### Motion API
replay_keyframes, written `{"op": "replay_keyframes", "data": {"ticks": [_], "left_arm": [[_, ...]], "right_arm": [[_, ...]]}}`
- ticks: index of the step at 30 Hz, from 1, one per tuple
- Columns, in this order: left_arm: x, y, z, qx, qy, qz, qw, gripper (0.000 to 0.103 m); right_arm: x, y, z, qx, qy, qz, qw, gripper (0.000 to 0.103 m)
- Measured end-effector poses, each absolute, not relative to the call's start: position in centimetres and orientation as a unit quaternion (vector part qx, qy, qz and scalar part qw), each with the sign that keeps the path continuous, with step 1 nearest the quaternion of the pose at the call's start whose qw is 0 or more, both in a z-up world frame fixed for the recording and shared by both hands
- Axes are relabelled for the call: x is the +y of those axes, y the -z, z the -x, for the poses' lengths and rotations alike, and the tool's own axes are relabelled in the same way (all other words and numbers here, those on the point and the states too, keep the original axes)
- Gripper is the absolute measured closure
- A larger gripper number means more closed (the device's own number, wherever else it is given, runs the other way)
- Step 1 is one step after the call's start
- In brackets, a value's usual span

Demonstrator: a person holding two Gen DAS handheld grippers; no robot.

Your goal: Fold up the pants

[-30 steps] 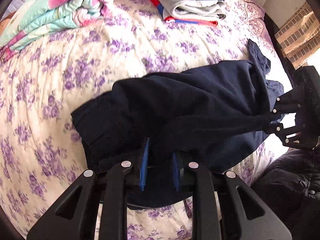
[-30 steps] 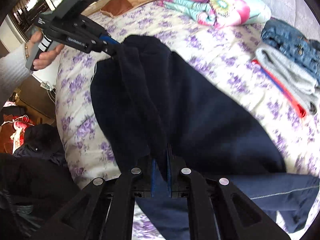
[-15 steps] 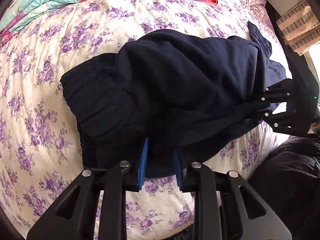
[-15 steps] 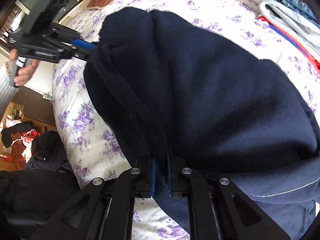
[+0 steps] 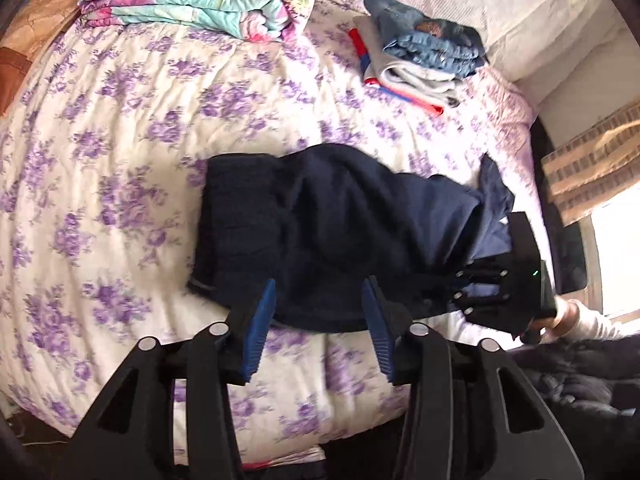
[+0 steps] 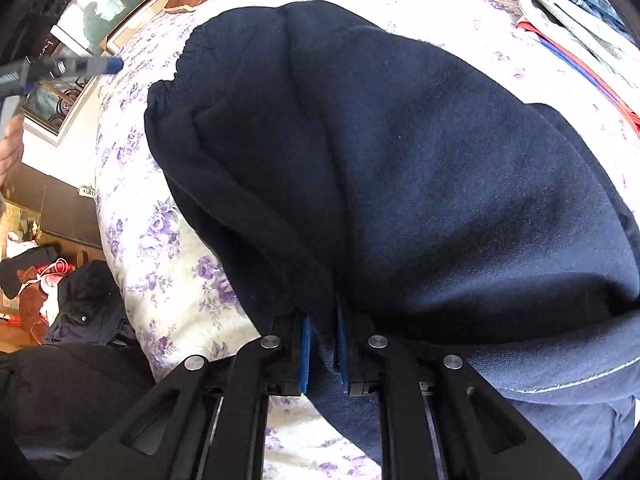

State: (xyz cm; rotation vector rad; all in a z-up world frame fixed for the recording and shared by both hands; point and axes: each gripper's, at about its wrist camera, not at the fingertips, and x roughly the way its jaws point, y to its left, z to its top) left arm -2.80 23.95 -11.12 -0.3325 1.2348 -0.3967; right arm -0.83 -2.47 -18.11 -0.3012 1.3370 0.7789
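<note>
Dark navy pants (image 5: 340, 232) lie folded in a heap on the flowered bedspread (image 5: 120, 160). My left gripper (image 5: 320, 284) hovers above their near edge. Its jaws are opening, and the blue pads (image 5: 260, 320) stand clear of the cloth. In the right wrist view the left gripper (image 6: 114, 65) is a blur at the upper left, off the pants (image 6: 400, 140). My right gripper (image 6: 324, 354) is shut on a fold at the pants' edge, low on the bed. It also shows in the left wrist view as the black right gripper (image 5: 464, 292) at the pants' right end.
A lighter blue garment (image 6: 560, 380) lies under the pants. A folded flowered quilt (image 5: 200, 4) and a stack of folded clothes topped by jeans (image 5: 420, 56) sit at the far side. Dark clothing (image 5: 580, 384) is heaped beside the bed's edge.
My left gripper has let go of the pants, opened wide and pulled back and up. The cloth it held now rests on the bed. The right gripper keeps its grip and sank a little.
</note>
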Motion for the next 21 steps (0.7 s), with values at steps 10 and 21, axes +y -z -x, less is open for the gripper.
{"op": "replay_keyframes", "data": {"ticks": [10, 21], "left_arm": [[16.8, 20.5, -0.6, 0.654, 0.053, 0.101, 0.748, 0.057], [17.0, 20.3, -0.5, 0.65, 0.059, 0.105, 0.751, 0.057]], "right_arm": [[-3.0, 17.8, 2.2, 0.603, -0.378, 0.138, 0.689, 0.068], [-0.8, 16.7, -0.1, 0.607, -0.392, 0.085, 0.686, 0.095]]}}
